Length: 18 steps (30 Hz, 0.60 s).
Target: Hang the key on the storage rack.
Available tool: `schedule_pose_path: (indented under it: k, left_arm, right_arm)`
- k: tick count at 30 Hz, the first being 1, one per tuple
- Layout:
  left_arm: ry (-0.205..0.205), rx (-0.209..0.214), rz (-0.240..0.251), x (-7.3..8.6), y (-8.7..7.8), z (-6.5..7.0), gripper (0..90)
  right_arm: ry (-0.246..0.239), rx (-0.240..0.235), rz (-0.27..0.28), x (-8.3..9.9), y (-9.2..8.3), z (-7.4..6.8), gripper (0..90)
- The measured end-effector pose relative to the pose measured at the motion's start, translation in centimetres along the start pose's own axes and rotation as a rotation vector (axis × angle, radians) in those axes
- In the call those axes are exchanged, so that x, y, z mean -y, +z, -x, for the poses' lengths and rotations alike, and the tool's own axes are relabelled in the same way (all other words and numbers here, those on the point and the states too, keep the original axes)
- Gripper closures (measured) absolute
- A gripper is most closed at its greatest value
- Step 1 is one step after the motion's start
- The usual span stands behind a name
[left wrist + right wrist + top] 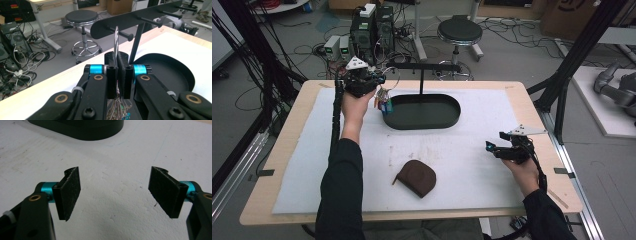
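The work in hand looks like hanging a bunch of keys on the black key rack (pixel 422 67), whose peg bar stands on a thin post above the oval tray base (pixel 424 111) in the upper middle of the high view. The left gripper (pixel 379 95), at the upper left of that view just beside the tray's left end, has its jaws pressed together on the metal key ring (pixel 116 40); in the left gripper view the ring rises upright out of the pads in the centre of the frame, and the keys (pixel 120 110) dangle below the jaws at the bottom edge. The loop's top sits right at the nearest peg (pixel 122 34), though whether it has passed over the knobbed tip or is only in front of it I cannot tell from this angle. To do this well, I would keep the ring upright and square to the peg, bring its opening past the knob and well along the shaft, then lower until the peg bears the weight before easing the jaws apart, so that the bunch does not swing off. The right gripper (pixel 501 149) rests at the right of the high view over the white mat (pixel 472 165), its pads spread wide on nothing. A brown pouch (pixel 416 177) lies low in the centre, well apart from both.
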State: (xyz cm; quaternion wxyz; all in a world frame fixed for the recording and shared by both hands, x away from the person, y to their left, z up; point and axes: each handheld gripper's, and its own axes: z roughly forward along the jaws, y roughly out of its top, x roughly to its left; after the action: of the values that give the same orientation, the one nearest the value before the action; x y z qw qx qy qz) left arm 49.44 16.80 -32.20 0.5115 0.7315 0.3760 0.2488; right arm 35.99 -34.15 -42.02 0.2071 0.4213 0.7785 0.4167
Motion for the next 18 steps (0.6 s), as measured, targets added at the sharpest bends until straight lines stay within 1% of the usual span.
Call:
schedule_pose_path:
  k: [9, 15, 18]
  left_arm:
    - [-0.017, -0.019, -0.005, 0.22, 0.54, 0.15, 85.8]
    - [-0.025, -0.030, -0.009, 0.38, 0.58, -0.03, 84.4]
    - [-0.037, -0.038, -0.003, 0.44, 0.54, -0.05, 82.9]
  right_arm:
    - [-0.002, -0.001, -0.002, 0.00, 0.01, 0.00, 26.6]
    - [-0.001, -0.001, -0.003, 0.00, 0.02, -0.01, 26.6]
    - [-0.002, 0.001, -0.002, 0.00, 0.07, -0.02, 26.6]
